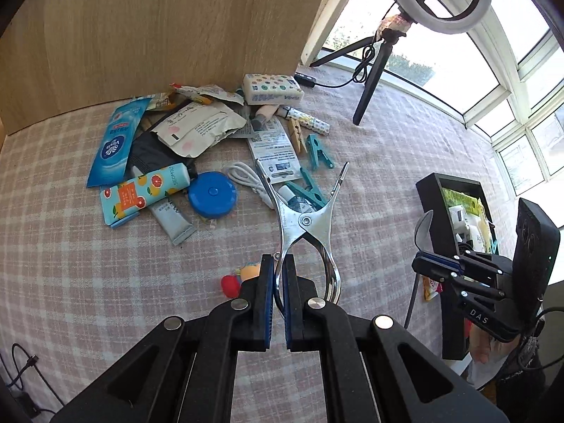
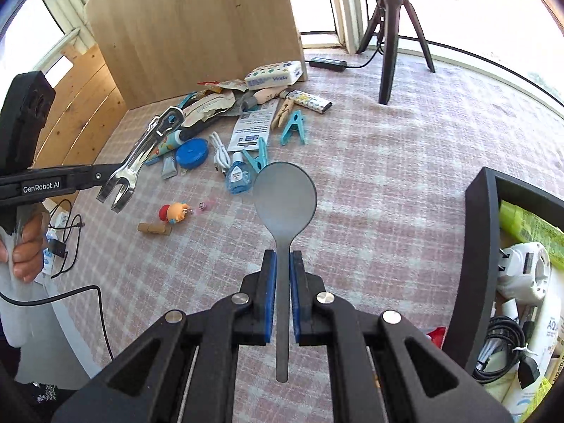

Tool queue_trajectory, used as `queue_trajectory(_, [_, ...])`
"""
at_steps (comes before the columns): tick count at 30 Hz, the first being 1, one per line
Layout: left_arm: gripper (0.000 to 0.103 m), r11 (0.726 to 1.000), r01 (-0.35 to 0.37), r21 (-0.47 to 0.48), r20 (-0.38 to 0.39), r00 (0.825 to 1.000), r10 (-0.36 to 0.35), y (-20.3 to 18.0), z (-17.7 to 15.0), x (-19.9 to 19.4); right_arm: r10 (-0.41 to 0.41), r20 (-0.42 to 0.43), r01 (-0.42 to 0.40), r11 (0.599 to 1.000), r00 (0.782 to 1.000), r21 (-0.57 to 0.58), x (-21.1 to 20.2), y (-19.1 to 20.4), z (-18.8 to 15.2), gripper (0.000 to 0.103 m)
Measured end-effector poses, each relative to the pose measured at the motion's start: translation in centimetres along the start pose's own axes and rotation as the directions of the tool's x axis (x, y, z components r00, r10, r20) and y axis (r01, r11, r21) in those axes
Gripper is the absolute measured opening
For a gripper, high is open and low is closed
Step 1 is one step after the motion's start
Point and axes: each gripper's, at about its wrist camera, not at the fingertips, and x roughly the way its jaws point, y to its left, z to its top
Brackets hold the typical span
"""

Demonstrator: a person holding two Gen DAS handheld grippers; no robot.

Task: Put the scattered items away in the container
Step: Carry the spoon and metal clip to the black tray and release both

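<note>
status: my left gripper [image 1: 277,275] is clamped on one handle of a metal clip [image 1: 306,218]; my right gripper [image 2: 281,275] is clamped on the handle of a grey spoon [image 2: 284,194]. both are held clear of the checked cloth [image 2: 387,162]. the black container [image 2: 472,264] at right is partly filled. remaining: the pile by the wooden board [image 2: 197,31], including tissue pack [image 2: 275,74], blue tape measure [image 2: 190,157] and pegs [image 2: 293,128].
</note>
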Motion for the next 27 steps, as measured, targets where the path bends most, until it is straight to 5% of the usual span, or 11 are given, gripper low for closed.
queue_trajectory(8, [0.004,0.975,0.141,0.17,-0.04,0.99,-0.136,-12.1,1.4,2.3,-0.178,0.11,0.146,0.958,0.978,0.247,-9.0,-10.7,-3.3,0.008])
queue_trajectory(16, [0.004,0.908,0.268,0.322,-0.142,0.962,-0.233,-24.1,-0.9,4.9,-0.379,0.085,0.303,0.839,0.922,0.452,-17.4,-20.6,-9.2,0.008])
queue_trajectory(23, [0.004,0.848,0.331,0.414,-0.229,0.939,-0.255,-31.5,-4.4,6.6,-0.446,0.041,0.346,0.746,0.894,0.569,-20.4,-26.2,-13.3,0.006])
queue_trajectory(26, [0.004,0.831,0.336,0.443,-0.226,0.939,-0.26,-33.8,-4.9,6.9,-0.458,0.041,0.357,0.743,0.888,0.566,-20.6,-27.0,-13.5,0.006])
queue_trajectory(27, [0.014,0.825,0.33,0.459,-0.224,0.941,-0.252,-34.5,-5.0,7.0,-0.452,0.049,0.349,0.75,0.891,0.561,-20.7,-27.0,-13.5,0.01])
